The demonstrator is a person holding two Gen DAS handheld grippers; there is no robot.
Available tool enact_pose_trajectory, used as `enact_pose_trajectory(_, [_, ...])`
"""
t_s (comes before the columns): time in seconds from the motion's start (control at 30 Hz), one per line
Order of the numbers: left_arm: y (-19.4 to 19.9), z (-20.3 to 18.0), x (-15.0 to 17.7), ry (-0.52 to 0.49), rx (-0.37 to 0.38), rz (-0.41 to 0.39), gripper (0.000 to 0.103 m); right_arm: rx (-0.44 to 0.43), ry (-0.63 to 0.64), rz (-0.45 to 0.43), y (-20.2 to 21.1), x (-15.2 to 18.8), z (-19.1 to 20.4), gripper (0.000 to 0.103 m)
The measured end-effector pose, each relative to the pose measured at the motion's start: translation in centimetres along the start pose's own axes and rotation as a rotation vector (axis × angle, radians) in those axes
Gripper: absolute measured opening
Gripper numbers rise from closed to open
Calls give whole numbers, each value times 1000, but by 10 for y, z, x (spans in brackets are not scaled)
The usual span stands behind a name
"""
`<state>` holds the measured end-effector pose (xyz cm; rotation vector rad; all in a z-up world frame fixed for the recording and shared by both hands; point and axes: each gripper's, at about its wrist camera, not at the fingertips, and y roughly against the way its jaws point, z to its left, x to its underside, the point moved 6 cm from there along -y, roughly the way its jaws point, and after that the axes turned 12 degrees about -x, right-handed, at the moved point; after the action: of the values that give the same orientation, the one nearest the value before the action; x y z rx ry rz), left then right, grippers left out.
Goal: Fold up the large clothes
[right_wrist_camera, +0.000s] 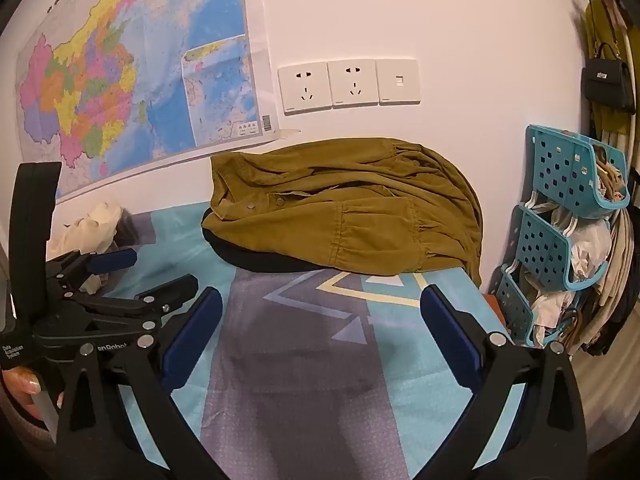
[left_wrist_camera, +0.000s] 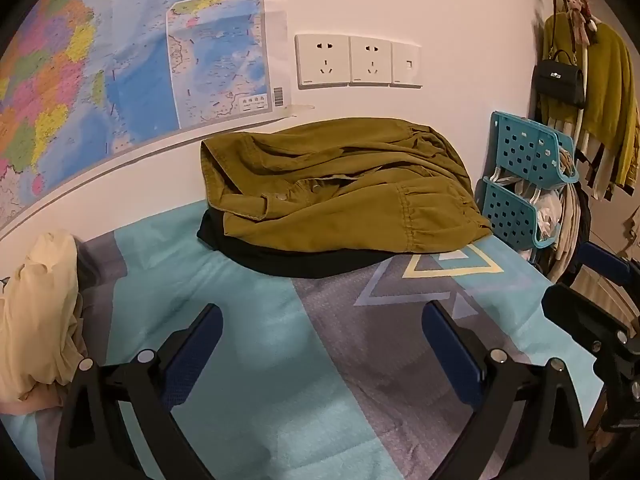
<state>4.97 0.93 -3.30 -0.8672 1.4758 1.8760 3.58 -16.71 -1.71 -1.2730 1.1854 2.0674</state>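
Note:
An olive-brown jacket (left_wrist_camera: 340, 188) lies folded on a dark garment (left_wrist_camera: 288, 262) at the far side of the bed, against the wall; it also shows in the right wrist view (right_wrist_camera: 344, 208). My left gripper (left_wrist_camera: 322, 316) is open and empty, hovering over the bedsheet well short of the jacket. My right gripper (right_wrist_camera: 322, 300) is open and empty too, over the sheet in front of the jacket. The left gripper (right_wrist_camera: 156, 272) appears at the left of the right wrist view, and the right gripper (left_wrist_camera: 576, 280) at the right edge of the left wrist view.
The bed has a teal and grey patterned sheet (left_wrist_camera: 280, 360). A cream cloth bundle (left_wrist_camera: 40, 320) lies at the left. Teal perforated baskets (right_wrist_camera: 560, 216) with clothes stand at the right. A map (left_wrist_camera: 100, 60) and wall sockets (left_wrist_camera: 356, 60) are behind. Hanging clothes and a black handbag (left_wrist_camera: 560, 80) are at the right.

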Motion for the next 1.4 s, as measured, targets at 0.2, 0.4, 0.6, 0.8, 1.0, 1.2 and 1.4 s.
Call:
enact_pose_trajectory(0.2, [0, 0, -1, 4, -2, -1, 96, 3, 10, 2, 0, -5, 2, 98])
enact_pose_trajectory(0.4, [0, 0, -1, 6, -3, -5, 96, 2, 7, 7, -1, -6, 1, 98])
enact_pose_trajectory(0.6, [0, 0, -2, 6, -5, -5, 96, 1, 9, 7, -2, -7, 2, 98])
enact_pose_trajectory(0.8, [0, 0, -2, 9, -2, -2, 96, -1, 11, 9, -2, -8, 3, 98])
enact_pose_trajectory(1.0, [-1, 0, -3, 9, -3, -3, 96, -4, 17, 10, -3, -8, 4, 98])
enact_pose_trajectory(1.2, [-1, 0, -3, 13, -3, -3, 96, -4, 20, 12, -5, -10, 5, 98])
enact_pose_trajectory(1.4, [-1, 1, -3, 15, -2, -4, 96, -3, 21, 13, -5, -10, 5, 98])
